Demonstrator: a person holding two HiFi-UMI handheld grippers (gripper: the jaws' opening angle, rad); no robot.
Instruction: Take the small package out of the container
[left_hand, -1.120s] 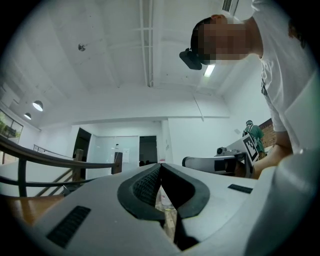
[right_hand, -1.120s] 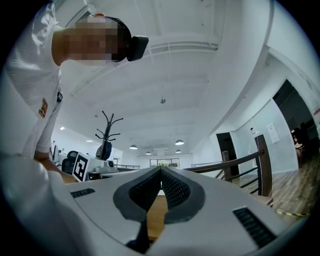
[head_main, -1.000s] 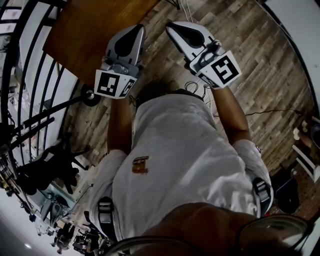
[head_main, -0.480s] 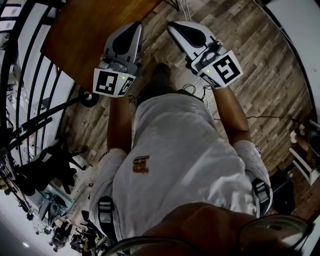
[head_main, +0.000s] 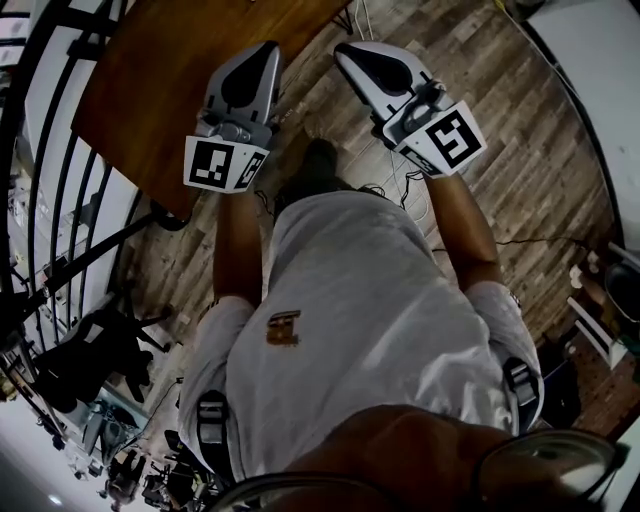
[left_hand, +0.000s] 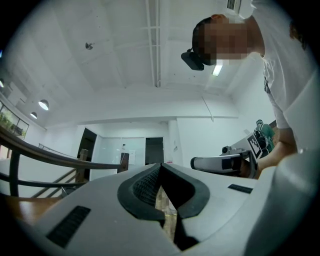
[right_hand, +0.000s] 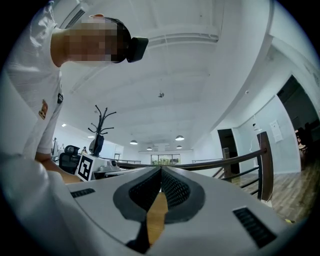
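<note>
- The wooden floor (head_main: 520, 150) filled most of the head view.
- A person's white shirt (head_main: 350, 320) covered the middle.
- A brown table (head_main: 150, 70) stood at the upper left, its top bare where it showed.
- The left gripper (head_main: 268, 48) was held over the table's near edge, its jaws pressed together on nothing.
- The right gripper (head_main: 342, 50) was held just beside it over the floor, its jaws likewise together and empty.
- No view showed the small package or its container.

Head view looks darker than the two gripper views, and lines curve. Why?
Head view: dim, aimed down at the dark wooden floor; wide lens bows the railing. Left and right gripper views: bright, tilted up at white ceiling and lamps, corners black.
</note>
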